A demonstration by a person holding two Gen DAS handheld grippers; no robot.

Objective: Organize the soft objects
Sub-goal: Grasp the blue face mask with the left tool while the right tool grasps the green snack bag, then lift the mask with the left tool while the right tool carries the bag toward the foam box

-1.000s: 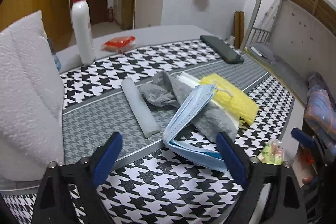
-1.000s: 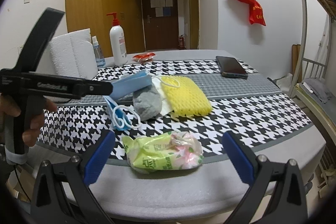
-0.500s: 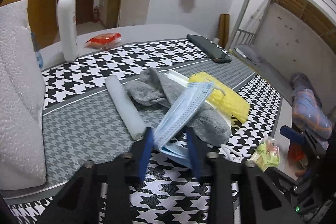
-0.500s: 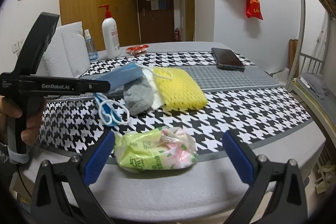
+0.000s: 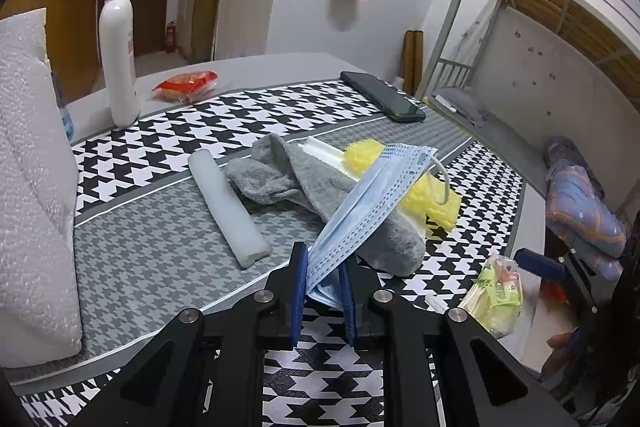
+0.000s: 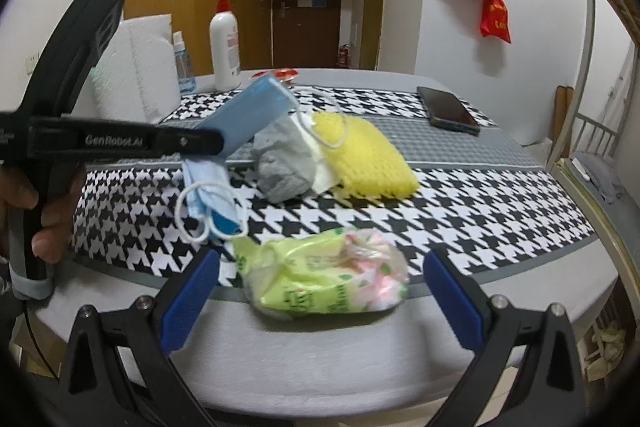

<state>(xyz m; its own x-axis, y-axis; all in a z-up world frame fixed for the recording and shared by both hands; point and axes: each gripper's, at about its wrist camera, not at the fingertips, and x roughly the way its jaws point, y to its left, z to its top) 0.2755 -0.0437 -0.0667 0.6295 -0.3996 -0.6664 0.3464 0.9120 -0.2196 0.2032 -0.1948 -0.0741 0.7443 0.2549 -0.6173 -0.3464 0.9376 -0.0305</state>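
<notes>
My left gripper [image 5: 323, 285] is shut on a blue face mask [image 5: 370, 199] and holds it lifted above the table; in the right wrist view the mask [image 6: 250, 115] sticks up from that gripper [image 6: 216, 143], one end hanging down. Under it lie a grey sock [image 5: 304, 187], a yellow foam net [image 5: 430, 195] and a white foam tube [image 5: 228, 207]. My right gripper [image 6: 320, 291] is open, its fingers on either side of a green tissue pack [image 6: 324, 275] at the table's near edge.
A white pump bottle [image 5: 118, 55], a red snack packet [image 5: 186, 87] and a black phone [image 5: 382, 97] sit at the back of the houndstooth table [image 5: 160, 247]. White foam wrap [image 5: 32, 187] stands at the left. A bunk bed [image 5: 560, 27] is on the right.
My left gripper went from open to shut on the blue mask and lifted it. My right gripper moved slightly closer to the tissue pack, still open.
</notes>
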